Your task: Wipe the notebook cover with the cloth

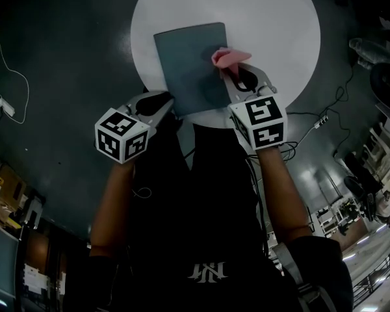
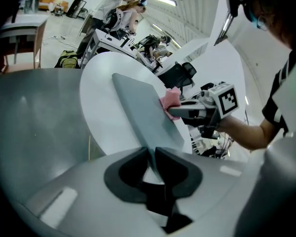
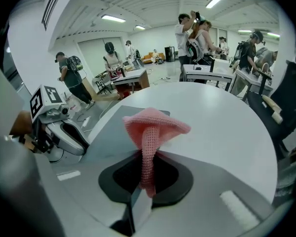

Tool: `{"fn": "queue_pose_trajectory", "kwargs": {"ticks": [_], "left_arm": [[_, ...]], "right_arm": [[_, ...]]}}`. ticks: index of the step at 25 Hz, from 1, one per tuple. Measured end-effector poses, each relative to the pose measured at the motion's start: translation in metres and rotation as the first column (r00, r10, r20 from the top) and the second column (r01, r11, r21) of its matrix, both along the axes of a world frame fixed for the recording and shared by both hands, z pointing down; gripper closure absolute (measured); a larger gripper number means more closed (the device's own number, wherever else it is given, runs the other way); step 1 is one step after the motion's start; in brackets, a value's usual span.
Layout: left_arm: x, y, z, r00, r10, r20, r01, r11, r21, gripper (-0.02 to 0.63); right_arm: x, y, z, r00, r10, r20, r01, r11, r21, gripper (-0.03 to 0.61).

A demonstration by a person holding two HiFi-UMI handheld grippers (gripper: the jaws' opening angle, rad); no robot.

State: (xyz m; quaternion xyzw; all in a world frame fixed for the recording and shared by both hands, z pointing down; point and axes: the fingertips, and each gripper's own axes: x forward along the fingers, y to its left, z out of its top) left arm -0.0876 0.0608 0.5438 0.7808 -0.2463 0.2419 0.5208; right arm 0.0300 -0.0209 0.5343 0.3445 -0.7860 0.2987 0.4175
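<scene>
A grey-blue notebook (image 1: 188, 64) lies closed on the round white table (image 1: 279, 31). My left gripper (image 1: 166, 104) is at the notebook's near left corner. In the left gripper view the notebook (image 2: 143, 107) runs its corner in between the jaws, and the left gripper (image 2: 152, 162) is shut on it. My right gripper (image 1: 244, 78) is shut on a pink knitted cloth (image 1: 229, 58) at the notebook's right edge. In the right gripper view the cloth (image 3: 155, 125) stands up from the right gripper (image 3: 148, 167) and flares over the notebook (image 3: 108, 127).
The table's near rim (image 1: 201, 114) lies just ahead of the person's dark shirt. Cables and a white power strip (image 1: 6, 106) lie on the dark floor at left. Desks, an office chair (image 2: 180, 75) and several people stand beyond the table.
</scene>
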Motion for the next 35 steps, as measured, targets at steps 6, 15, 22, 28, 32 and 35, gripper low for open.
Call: {"fn": "queue_pose_trajectory", "kwargs": {"ticks": [6,15,22,28,32,35], "left_arm": [[0.003,-0.001,-0.002,1.0,0.006,0.003,-0.006,1.0,-0.001,0.558],[0.004,-0.002,-0.001,1.0,0.017,0.02,-0.017,1.0,0.011,0.557],[0.011,-0.005,-0.002,0.999,0.039,0.036,-0.039,0.999,0.021,0.554],[0.009,-0.004,-0.003,0.999,0.038,0.038,-0.039,0.999,0.021,0.554],[0.006,-0.003,-0.001,0.999,0.041,0.034,-0.041,0.999,0.017,0.554],[0.004,-0.003,-0.002,0.998,0.045,0.035,-0.046,0.999,0.014,0.555]], "right_arm": [[0.008,-0.005,-0.017,1.0,-0.001,-0.003,0.001,0.999,0.041,0.549],[-0.095,0.028,-0.038,0.966,-0.126,0.224,0.131,0.991,-0.007,0.549],[-0.117,0.054,-0.005,0.951,-0.24,0.196,0.259,0.963,-0.076,0.549],[-0.115,0.051,-0.001,0.952,-0.26,0.163,0.273,0.96,-0.064,0.549],[-0.094,0.049,0.002,0.966,-0.217,0.14,0.229,0.971,-0.074,0.549],[-0.076,0.045,0.0,0.976,-0.172,0.136,0.183,0.98,-0.075,0.55]]}}
